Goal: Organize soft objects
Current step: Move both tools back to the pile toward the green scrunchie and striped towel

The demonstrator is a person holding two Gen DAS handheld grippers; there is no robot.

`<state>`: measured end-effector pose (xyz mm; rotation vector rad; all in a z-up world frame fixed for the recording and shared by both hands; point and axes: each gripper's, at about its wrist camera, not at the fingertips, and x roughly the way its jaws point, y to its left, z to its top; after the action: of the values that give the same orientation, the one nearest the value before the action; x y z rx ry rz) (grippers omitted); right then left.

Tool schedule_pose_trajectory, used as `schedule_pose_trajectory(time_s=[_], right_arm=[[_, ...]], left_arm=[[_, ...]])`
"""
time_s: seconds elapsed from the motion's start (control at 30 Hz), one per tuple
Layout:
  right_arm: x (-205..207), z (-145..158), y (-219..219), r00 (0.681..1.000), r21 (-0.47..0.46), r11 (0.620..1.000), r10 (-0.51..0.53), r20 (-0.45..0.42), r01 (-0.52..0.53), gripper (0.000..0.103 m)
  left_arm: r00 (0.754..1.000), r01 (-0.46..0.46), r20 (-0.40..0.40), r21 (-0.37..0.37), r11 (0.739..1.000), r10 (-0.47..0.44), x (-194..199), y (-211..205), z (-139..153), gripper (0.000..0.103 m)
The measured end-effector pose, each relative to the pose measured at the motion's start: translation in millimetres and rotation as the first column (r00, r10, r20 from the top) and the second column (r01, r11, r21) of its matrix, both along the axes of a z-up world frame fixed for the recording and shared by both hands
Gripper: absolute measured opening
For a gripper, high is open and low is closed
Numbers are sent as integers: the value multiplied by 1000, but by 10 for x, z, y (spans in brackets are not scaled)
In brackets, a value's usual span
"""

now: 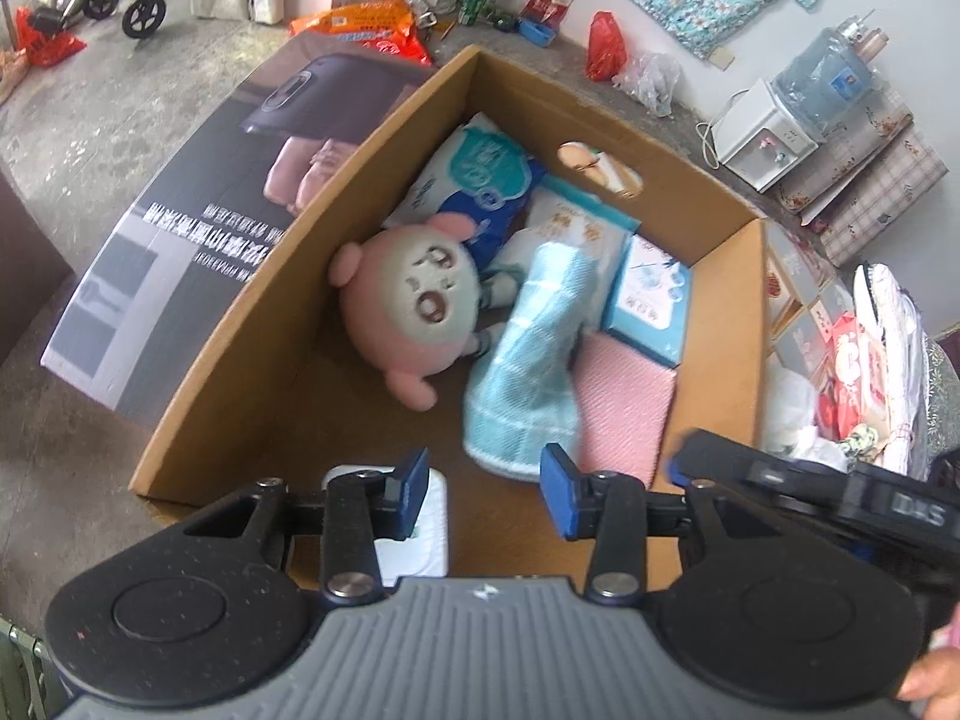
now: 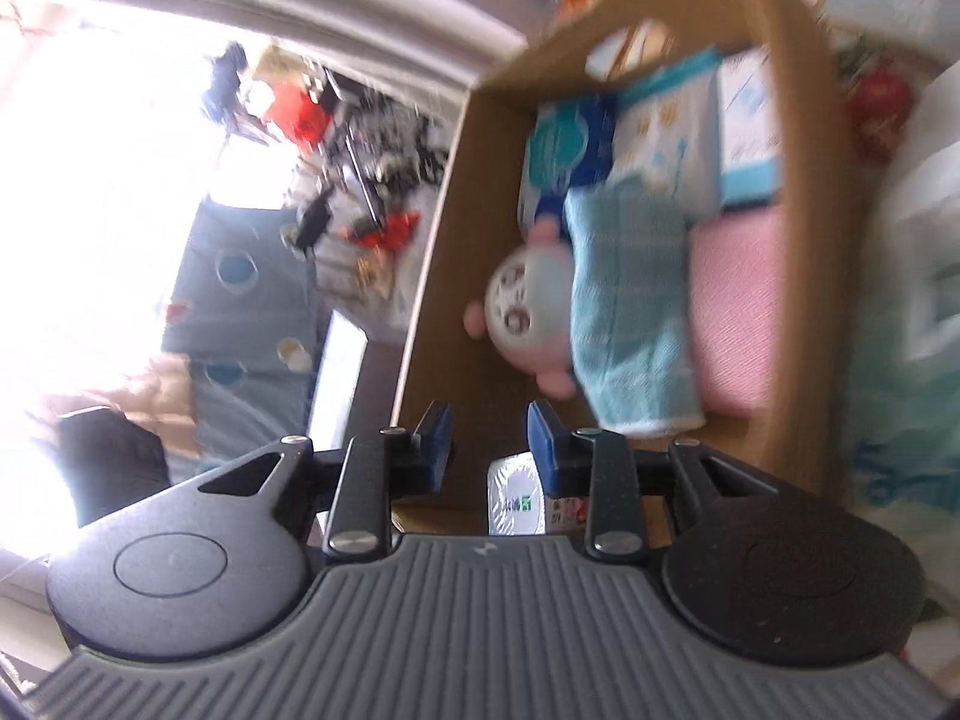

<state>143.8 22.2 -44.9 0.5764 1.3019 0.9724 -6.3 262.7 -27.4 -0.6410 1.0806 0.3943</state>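
Blue towel (image 1: 528, 360) draped, pink plush (image 1: 402, 312), prob. touching

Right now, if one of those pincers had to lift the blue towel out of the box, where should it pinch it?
Probably the near, bunched end of the blue towel, coming from above. That end lies on the open floor of the cardboard box, while the far end leans on the packets and the plush toy crowds one side. The left gripper stands open and empty nearby.

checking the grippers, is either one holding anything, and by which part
Nothing is held: left gripper and right gripper are both open and empty above the box.
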Motion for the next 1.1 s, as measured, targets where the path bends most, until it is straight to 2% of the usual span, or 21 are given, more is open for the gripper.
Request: schedule_pose_trajectory(time_s=[0.13, 0.33, 0.4, 0.53, 0.67, 0.8, 0.9, 1.1], right_arm=[[85, 144, -648, 994, 9, 995, -103, 23, 103, 31], [170, 227, -1586, 969, -33, 969, -244, 33, 245, 35], [176, 213, -1877, 956, -50, 955, -290, 34, 291, 42], [216, 145, -2429, 925, -82, 921, -378, 37, 380, 48], [337, 83, -2979, 880, -100, 875, -473, 38, 474, 51], [591, -84, -3429, 828, -181, 811, -559, 43, 557, 54], [855, -296, -3646, 786, -231, 761, -617, 29, 606, 54], [1274, -766, -3906, 682, -277, 669, -729, -60, 690, 57]], left_arm=[[1000, 28, 12, 21, 999, -28, 179, -201, 98, 49], [993, 111, 41, 15, 994, -111, 560, -726, 208, 52], [987, 148, 57, 9, 989, -149, 725, -958, 239, 55], [965, 246, 91, -7, 969, -244, 1109, -1480, 262, 57], [923, 370, 114, 6, 929, -369, 1560, -2088, 256, 59], [879, 462, 111, 35, 886, -463, 1983, -2654, 189, 60], [860, 500, 85, 55, 864, -503, 2286, -2972, 64, 60], [835, 546, 7, 121, 829, -551, 2817, -3423, -221, 60]])
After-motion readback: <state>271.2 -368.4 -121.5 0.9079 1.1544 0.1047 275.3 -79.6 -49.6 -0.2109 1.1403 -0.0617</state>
